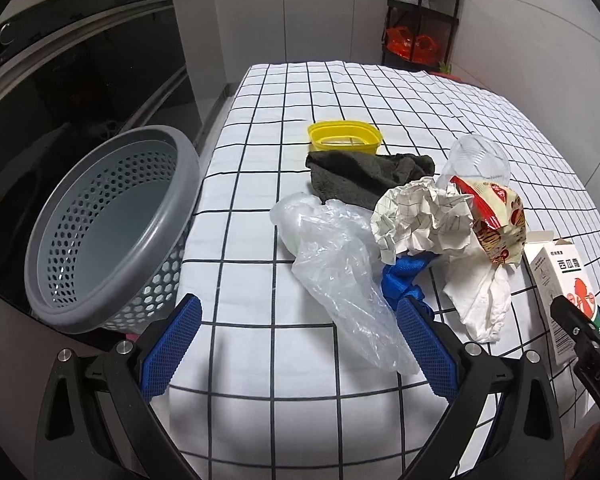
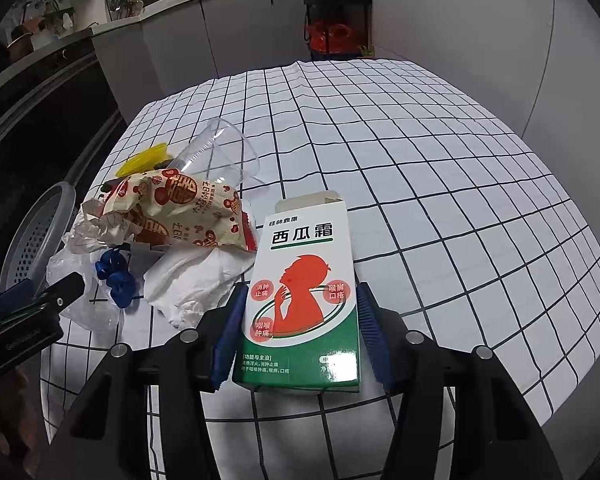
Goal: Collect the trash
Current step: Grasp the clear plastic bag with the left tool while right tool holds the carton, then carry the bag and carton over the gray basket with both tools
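On a grid-patterned tablecloth, left to right: 1 grey basket at the table's left edge; 1 clear plastic bag; 1 crumpled paper; 1 snack wrapper; 1 medicine box; the left gripper is spread wide, holding nothing; the right gripper brackets the box, left pad touching, right pad just beside it.

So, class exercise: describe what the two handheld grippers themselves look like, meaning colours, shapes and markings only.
Both the left gripper and the right gripper look alike: matte black, angular plastic arms with triangular cut-outs and round silver bolts. Each finger carries a long blue pad with a fine grid texture. Faint embossed lettering marks the black bodies, too small to read. No cables or sleeves show.
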Demonstrator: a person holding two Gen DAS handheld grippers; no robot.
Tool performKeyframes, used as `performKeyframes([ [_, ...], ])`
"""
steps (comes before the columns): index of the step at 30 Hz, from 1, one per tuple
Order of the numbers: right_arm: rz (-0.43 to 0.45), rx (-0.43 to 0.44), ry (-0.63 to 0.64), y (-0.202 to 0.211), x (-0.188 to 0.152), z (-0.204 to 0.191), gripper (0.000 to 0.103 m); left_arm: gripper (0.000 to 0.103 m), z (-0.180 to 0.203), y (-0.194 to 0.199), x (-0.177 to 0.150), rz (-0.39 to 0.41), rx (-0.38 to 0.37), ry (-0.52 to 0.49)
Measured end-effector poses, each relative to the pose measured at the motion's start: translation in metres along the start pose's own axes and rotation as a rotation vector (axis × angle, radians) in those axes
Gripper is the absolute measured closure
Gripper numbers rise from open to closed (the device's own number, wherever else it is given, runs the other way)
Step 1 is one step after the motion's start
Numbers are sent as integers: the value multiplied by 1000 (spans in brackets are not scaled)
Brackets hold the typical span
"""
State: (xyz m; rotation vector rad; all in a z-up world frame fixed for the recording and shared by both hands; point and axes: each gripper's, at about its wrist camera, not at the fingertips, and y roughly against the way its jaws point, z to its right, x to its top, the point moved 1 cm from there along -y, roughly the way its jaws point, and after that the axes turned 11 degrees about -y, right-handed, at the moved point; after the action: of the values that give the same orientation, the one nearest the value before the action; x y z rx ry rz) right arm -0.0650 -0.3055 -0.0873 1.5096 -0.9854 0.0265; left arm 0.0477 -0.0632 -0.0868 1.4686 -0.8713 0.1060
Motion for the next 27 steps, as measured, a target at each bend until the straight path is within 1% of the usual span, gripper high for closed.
performKeyframes([
  [2, -1, 1, 1, -1, 0, -3, 50, 25, 2, -3, 0, 0, -16, -10],
  [3, -2, 1, 2, -1, 0, -3, 50, 39, 3, -5, -1, -10, -28, -14],
  [4, -3, 3, 2, -1, -1, -4, 50, 51, 4, -8, -1, -23, -43, -15],
  [5, -3, 4, 3, 0, -1, -5, 50, 67, 4, -10, -2, -32, -54, -16],
  [6, -3, 5, 4, 0, -1, -5, 50, 76, 4, -13, -3, -44, -72, -15],
  [7, -2, 6, 5, 1, -2, -6, 50, 87, 4, -14, -4, -51, -80, -15],
  [8, -1, 9, 5, 1, -2, -6, 50, 91, 4, -15, -5, -53, -86, -15],
  [10, 0, 14, 5, 3, -1, -7, 50, 95, 2, -11, -5, -36, -90, -15],
  [13, 12, 22, 6, 8, 0, -8, 50, 96, -2, 1, -2, 5, -85, -15],
  [17, 29, 32, 11, 16, 3, -10, 50, 97, -11, 17, 7, 56, -75, -9],
  [22, 61, 53, 20, 28, 11, -18, 50, 97, -28, 37, 17, 118, -43, 7],
  [27, 94, 114, 39, 41, 25, -34, 50, 97, -46, 51, 24, 155, -8, 29],
])
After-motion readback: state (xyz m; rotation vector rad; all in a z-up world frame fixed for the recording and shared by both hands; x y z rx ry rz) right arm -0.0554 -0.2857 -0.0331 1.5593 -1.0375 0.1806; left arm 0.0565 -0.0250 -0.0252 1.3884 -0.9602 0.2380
